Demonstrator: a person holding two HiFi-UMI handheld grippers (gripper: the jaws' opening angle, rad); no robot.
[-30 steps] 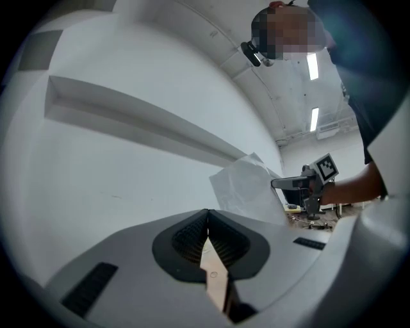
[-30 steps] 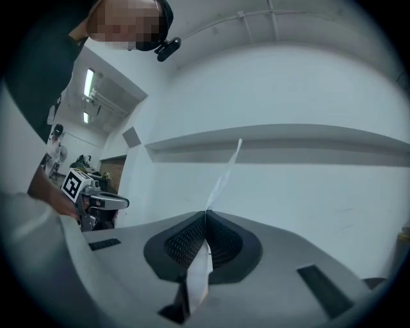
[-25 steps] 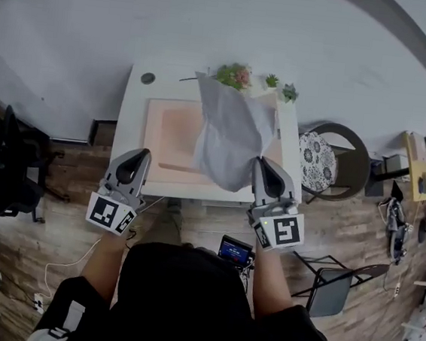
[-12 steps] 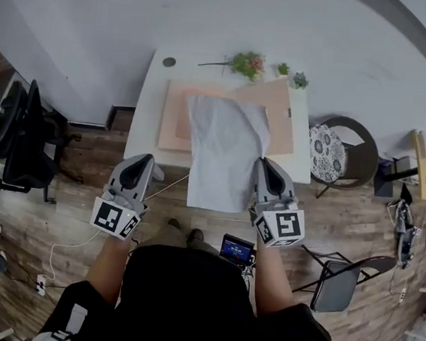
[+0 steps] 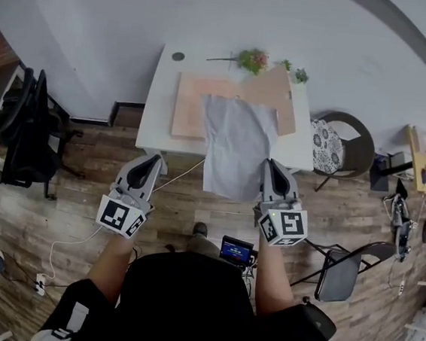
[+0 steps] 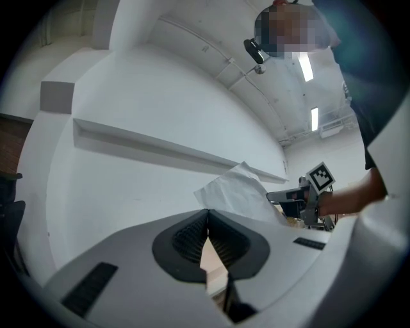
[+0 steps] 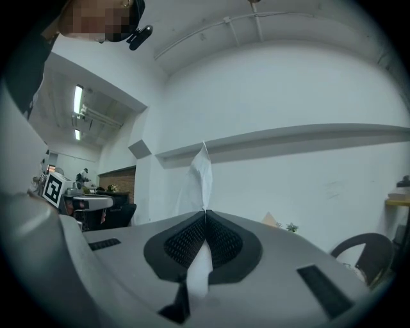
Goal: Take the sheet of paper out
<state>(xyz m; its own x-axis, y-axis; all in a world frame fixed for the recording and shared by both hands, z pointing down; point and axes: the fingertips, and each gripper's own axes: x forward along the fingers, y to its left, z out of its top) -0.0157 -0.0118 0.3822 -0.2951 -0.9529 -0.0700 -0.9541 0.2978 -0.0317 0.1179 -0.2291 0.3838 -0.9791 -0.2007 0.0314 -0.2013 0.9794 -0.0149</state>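
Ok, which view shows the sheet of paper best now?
Head view: the whole sheet of paper shows, held by the right gripper. Right gripper view shows it edge-on between shut jaws; left gripper view catches one corner.

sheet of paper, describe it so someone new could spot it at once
Find the white table by the wall, with peach boards on it. The sheet of paper is the pale grey sheet reaching from them past the table's near edge, its corner pinched in the right gripper.
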